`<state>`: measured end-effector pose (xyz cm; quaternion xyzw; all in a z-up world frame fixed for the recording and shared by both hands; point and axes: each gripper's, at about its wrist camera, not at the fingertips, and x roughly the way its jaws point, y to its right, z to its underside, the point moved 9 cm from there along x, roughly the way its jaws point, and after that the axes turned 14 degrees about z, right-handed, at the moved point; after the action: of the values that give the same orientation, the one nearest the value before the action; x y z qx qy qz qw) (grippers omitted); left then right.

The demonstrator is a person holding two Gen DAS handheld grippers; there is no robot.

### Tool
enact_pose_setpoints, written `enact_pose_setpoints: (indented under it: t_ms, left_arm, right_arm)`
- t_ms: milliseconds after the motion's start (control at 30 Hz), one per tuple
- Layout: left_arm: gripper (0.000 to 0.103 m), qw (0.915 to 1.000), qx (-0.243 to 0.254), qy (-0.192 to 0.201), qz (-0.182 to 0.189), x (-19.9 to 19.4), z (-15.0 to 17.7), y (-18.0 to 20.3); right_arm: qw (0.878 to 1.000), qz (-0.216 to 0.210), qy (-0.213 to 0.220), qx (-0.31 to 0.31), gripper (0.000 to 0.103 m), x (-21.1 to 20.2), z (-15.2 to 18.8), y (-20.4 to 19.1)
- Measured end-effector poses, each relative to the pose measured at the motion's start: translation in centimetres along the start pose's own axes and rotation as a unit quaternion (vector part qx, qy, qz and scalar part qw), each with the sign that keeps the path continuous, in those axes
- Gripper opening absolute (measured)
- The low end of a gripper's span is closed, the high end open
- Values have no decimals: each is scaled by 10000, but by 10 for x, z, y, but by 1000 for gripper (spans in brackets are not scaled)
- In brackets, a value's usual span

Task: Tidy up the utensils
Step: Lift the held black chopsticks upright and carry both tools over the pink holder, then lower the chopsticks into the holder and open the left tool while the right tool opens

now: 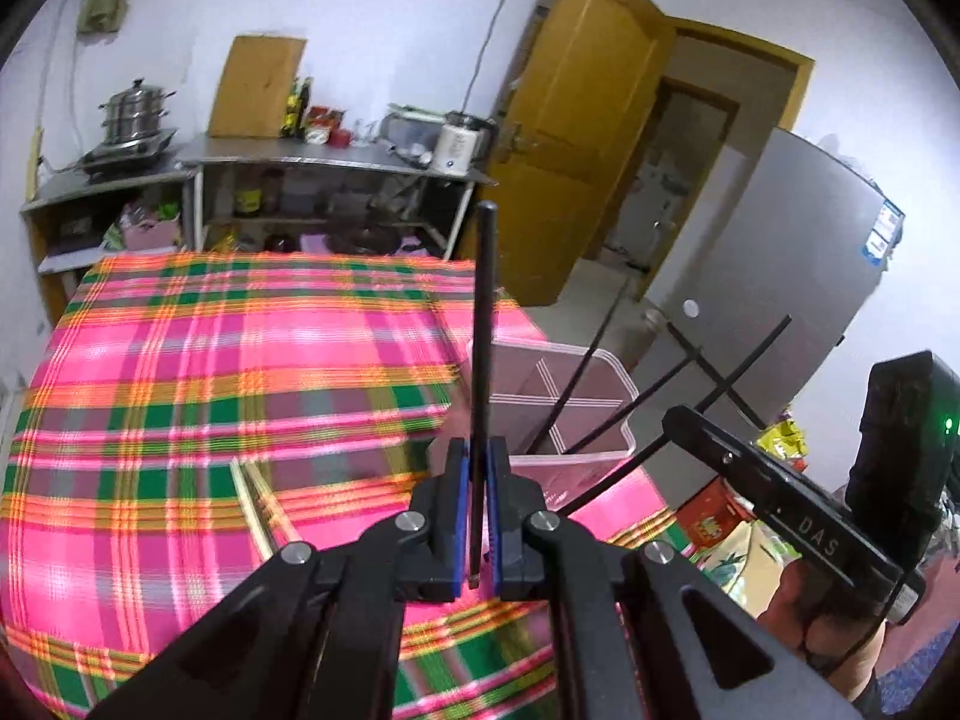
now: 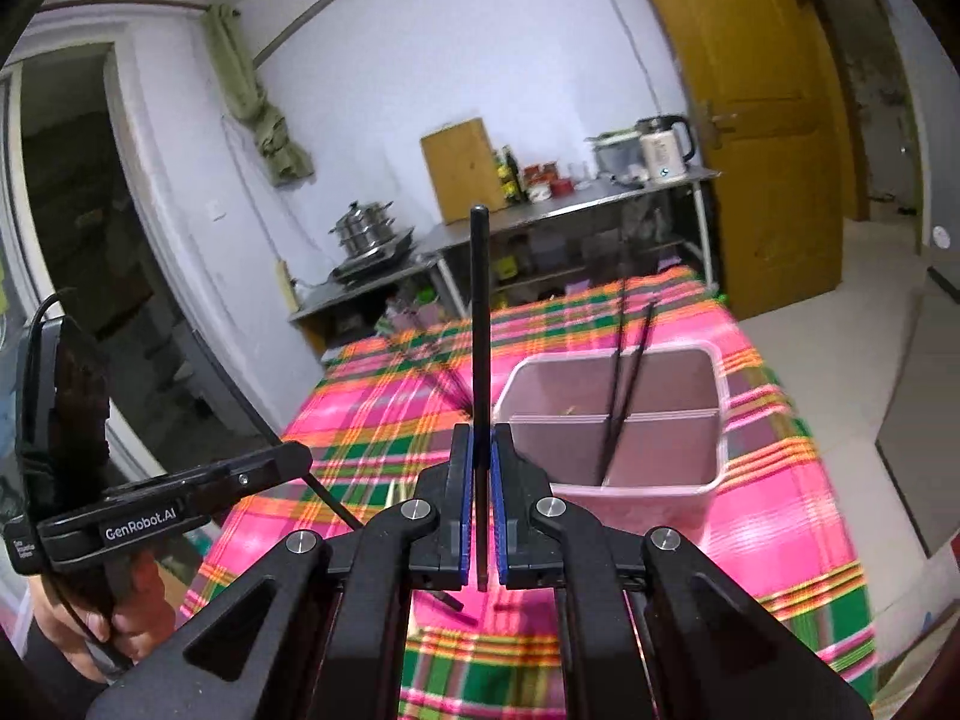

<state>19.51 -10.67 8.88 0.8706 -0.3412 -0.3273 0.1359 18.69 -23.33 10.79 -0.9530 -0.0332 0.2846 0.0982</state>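
Chopsticks (image 1: 483, 324) (image 2: 480, 324) are clamped upright in both grippers' fingers (image 1: 459, 510) (image 2: 461, 510); each should be tipped down and steered into the bin (image 2: 618, 420) at right of frame.

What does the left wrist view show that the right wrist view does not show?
Only the left wrist view: a grey fridge.

Only the right wrist view: a dark doorway on the left.

Both: each gripper, left gripper and right gripper, shut on a black chopstick; the clear bin holding chopsticks; the plaid cloth.
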Motion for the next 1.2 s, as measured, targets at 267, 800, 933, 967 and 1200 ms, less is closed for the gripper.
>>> enact_pose_setpoints:
  t_ms: [267, 800, 933, 967, 1200]
  left_arm:
    - [6, 9990, 271, 308, 182, 14, -54, 31]
    - [6, 9996, 257, 37, 72, 71, -50, 16]
    - [6, 9997, 248, -62, 33, 78, -40, 10]
    - [6, 9997, 252, -76, 19, 79, -38, 8]
    - [6, 9995, 261, -191, 22, 89, -26, 3]
  right_arm:
    - [9988, 213, 428, 116, 5, -12, -45, 23]
    - [9975, 618, 272, -212, 5, 33, -35, 19]
    - [9971, 692, 139, -274, 5, 44, -25, 22]
    - [9971, 697, 99, -272, 5, 47, -25, 23]
    - [9969, 732, -132, -267, 5, 62, -11, 28]
